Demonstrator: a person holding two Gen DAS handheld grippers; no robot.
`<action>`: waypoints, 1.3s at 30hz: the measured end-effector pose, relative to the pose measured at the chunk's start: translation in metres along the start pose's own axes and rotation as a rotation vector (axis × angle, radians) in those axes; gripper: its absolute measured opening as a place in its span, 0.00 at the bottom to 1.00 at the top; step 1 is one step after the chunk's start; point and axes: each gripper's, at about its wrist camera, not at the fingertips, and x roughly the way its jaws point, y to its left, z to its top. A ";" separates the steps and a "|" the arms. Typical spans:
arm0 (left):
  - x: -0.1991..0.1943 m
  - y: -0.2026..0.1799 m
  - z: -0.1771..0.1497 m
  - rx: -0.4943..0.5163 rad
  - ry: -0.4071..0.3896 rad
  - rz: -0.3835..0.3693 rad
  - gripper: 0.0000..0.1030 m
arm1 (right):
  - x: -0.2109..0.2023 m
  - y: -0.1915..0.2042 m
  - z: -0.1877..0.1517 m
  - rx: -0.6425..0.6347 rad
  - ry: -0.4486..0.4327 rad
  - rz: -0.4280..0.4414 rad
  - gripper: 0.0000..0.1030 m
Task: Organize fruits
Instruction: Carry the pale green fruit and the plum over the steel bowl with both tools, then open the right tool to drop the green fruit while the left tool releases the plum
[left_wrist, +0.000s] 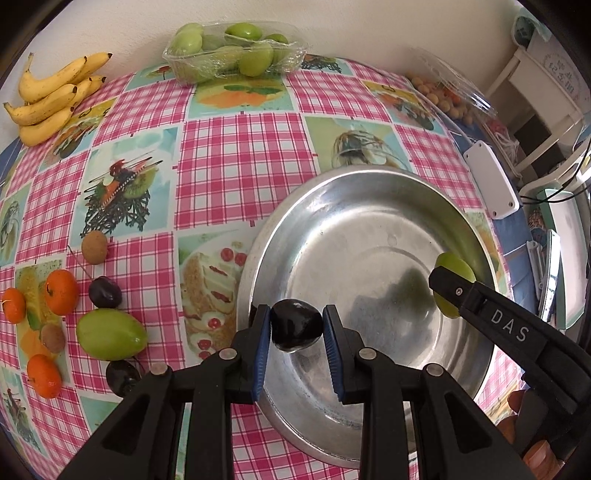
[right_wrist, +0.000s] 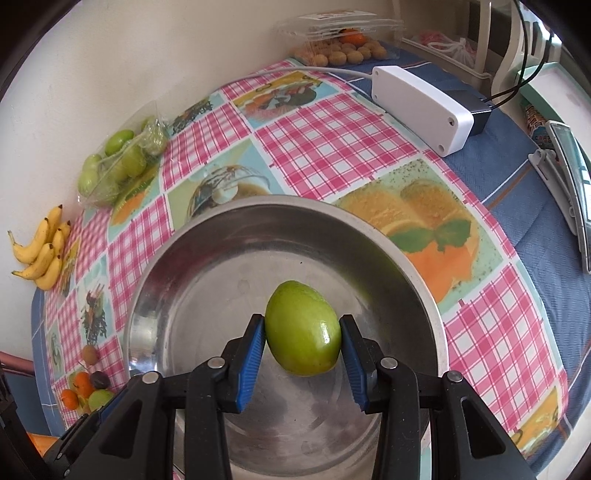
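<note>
A steel bowl (left_wrist: 369, 206) sits on the checked tablecloth; it also shows in the right wrist view (right_wrist: 221, 258). My left gripper (left_wrist: 297, 328) is shut on a dark plum (left_wrist: 295, 323) held over the bowl's near left side. My right gripper (right_wrist: 303, 339) is shut on a green fruit (right_wrist: 303, 328) over the bowl's middle; in the left wrist view it shows as a black arm (left_wrist: 498, 317) holding that green fruit (left_wrist: 452, 266) above the bowl's right rim. Loose fruit lies left of the bowl: oranges (left_wrist: 61, 291), a green fruit (left_wrist: 110, 334), dark plums (left_wrist: 105, 291), a brown longan (left_wrist: 94, 246).
Bananas (left_wrist: 51, 96) lie at the far left by the wall. A clear tray of green fruit (left_wrist: 232, 50) stands at the back. A clear box of small brown fruit (right_wrist: 340, 51) sits far right. A white plastic box (right_wrist: 421, 107) with a cable lies right of the bowl.
</note>
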 end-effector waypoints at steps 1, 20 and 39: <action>0.001 -0.001 -0.001 0.003 0.001 0.003 0.29 | 0.000 0.000 0.000 0.001 0.003 0.004 0.42; -0.027 -0.001 0.002 -0.006 -0.063 0.027 0.49 | -0.036 0.012 0.008 -0.061 -0.101 0.023 0.43; -0.031 0.100 -0.006 -0.379 -0.053 0.141 0.78 | -0.020 0.040 -0.003 -0.196 -0.031 -0.010 0.45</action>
